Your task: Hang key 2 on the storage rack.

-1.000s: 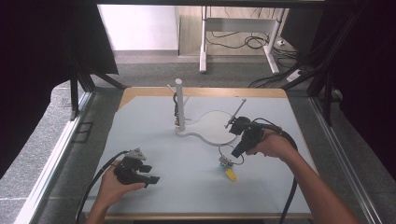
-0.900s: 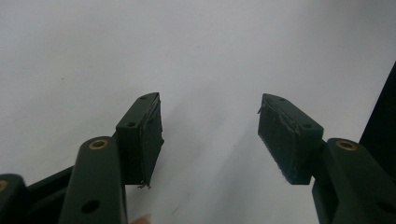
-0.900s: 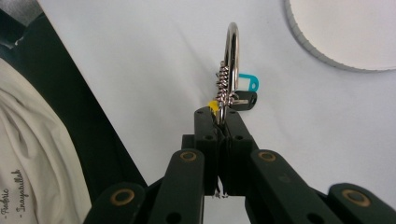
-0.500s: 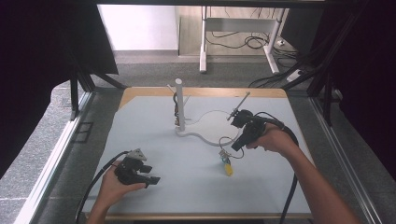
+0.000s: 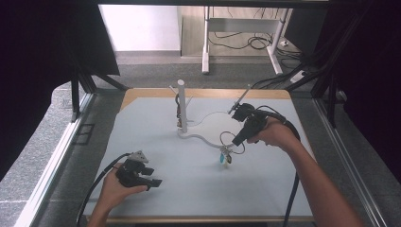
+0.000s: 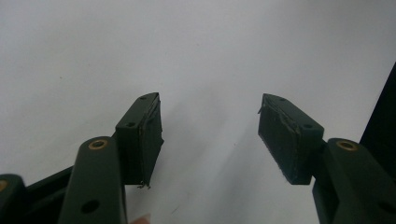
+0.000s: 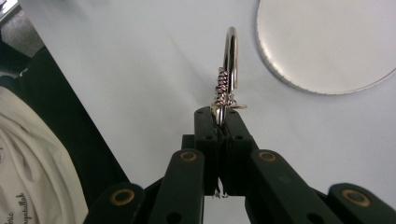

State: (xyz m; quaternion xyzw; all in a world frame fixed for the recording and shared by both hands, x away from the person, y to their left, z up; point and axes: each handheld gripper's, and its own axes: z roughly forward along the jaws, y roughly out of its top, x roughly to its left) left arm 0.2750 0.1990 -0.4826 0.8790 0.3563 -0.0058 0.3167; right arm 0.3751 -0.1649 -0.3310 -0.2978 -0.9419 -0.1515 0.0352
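In the right gripper view my right gripper (image 7: 223,112) is shut on a metal key ring (image 7: 230,56), which stands up edge-on from its jaws. From above, the right gripper (image 5: 237,140) hangs over the middle right of the pale mat (image 5: 156,137) with the ring (image 5: 231,140) at its tip. A small blue and yellow charm (image 5: 224,156) dangles below the ring. My left gripper (image 5: 153,183) rests at the near left of the mat. Its jaws (image 6: 210,135) stand wide apart over bare mat, nothing between them.
A white stand with an upright post (image 5: 181,104) and a curved foot (image 5: 198,138) stands at the mat's far middle, just left of the right gripper. Its round white base plate (image 7: 327,42) shows beyond the ring. Black cables trail from both grippers.
The right gripper has risen and drifted a little left toward the stand, carrying the ring and its charm up with it. The left gripper has stayed still.
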